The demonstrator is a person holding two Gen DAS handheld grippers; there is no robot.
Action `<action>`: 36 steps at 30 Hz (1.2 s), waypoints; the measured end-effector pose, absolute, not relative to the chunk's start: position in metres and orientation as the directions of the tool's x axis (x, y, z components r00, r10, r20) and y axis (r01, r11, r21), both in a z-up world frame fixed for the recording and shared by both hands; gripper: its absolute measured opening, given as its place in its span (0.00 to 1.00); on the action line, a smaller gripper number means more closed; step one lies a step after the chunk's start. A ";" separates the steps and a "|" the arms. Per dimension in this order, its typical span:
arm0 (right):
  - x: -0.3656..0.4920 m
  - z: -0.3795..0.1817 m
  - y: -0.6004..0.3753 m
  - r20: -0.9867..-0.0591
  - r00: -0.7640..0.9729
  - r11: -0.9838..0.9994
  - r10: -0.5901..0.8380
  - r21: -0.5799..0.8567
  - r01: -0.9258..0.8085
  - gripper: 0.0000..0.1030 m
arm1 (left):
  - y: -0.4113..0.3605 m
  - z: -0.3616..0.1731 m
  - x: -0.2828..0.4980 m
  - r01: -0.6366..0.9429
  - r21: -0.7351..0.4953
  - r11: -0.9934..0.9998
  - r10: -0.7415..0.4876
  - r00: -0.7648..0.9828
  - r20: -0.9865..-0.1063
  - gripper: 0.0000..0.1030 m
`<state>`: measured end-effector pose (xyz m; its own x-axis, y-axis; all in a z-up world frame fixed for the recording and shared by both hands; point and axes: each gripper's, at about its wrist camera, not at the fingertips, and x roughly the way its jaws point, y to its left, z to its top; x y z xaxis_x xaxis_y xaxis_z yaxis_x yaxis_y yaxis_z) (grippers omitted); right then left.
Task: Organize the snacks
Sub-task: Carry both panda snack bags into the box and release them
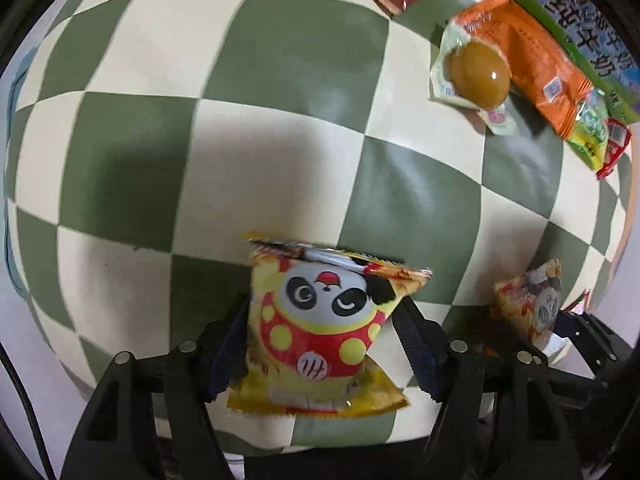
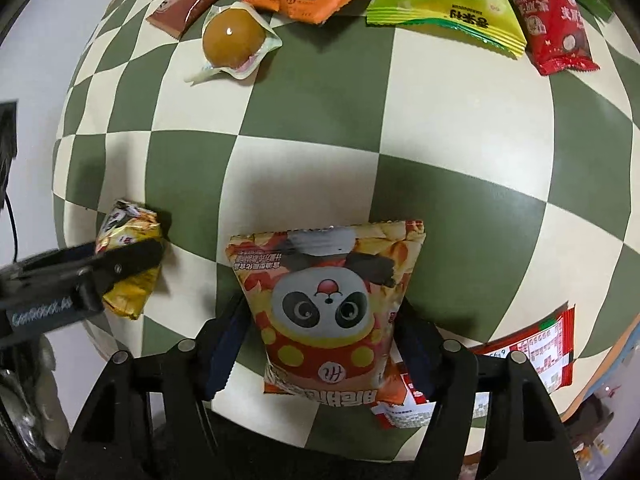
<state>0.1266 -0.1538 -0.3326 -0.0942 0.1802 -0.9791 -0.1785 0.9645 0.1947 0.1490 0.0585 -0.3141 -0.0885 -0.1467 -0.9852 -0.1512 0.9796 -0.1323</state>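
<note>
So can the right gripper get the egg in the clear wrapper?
Probably not yet. The right gripper already has a panda bag between its fingers, so it would have to drop that first. The checkered cloth between it and the egg lies bare.

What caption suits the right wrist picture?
Right gripper straddles a panda snack bag on the checkered cloth; loose snacks line the far edge.
</note>
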 end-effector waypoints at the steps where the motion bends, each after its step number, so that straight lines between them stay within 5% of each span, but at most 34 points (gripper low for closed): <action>1: 0.124 -0.336 -0.141 -0.982 -0.084 0.965 0.169 0.182 -0.190 0.59 | 0.056 -0.314 0.150 -0.138 -0.107 0.985 -0.119 -0.084 -0.989 0.56; 4: 0.126 -0.337 -0.134 -0.986 -0.060 0.962 0.155 0.164 -0.219 0.52 | 0.039 -0.305 0.151 -0.091 -0.078 0.993 -0.084 -0.061 -0.995 0.44; 12: 0.132 -0.293 -0.160 -0.966 0.040 0.956 0.254 0.245 -0.160 0.50 | 0.019 -0.239 0.166 -0.095 -0.189 0.977 -0.182 0.077 -0.980 0.44; 19: 0.186 -0.189 -0.200 -0.909 0.212 0.934 0.358 0.347 -0.091 0.50 | -0.015 -0.151 0.219 -0.032 -0.309 0.950 -0.294 0.233 -0.927 0.44; 24: 0.244 -0.123 -0.228 -0.870 0.355 0.937 0.342 0.342 -0.066 0.50 | -0.037 -0.087 0.281 0.053 -0.281 0.958 -0.283 0.321 -0.904 0.44; 30: 0.328 -0.101 -0.262 -0.875 0.435 0.973 0.212 0.233 -0.006 0.50 | -0.058 -0.083 0.364 0.087 -0.130 0.988 -0.152 0.345 -0.926 0.44; 36: 0.396 -0.130 -0.280 -0.917 0.370 0.983 0.148 0.177 0.045 0.50 | -0.050 -0.133 0.418 0.051 -0.063 0.997 -0.074 0.256 -0.964 0.44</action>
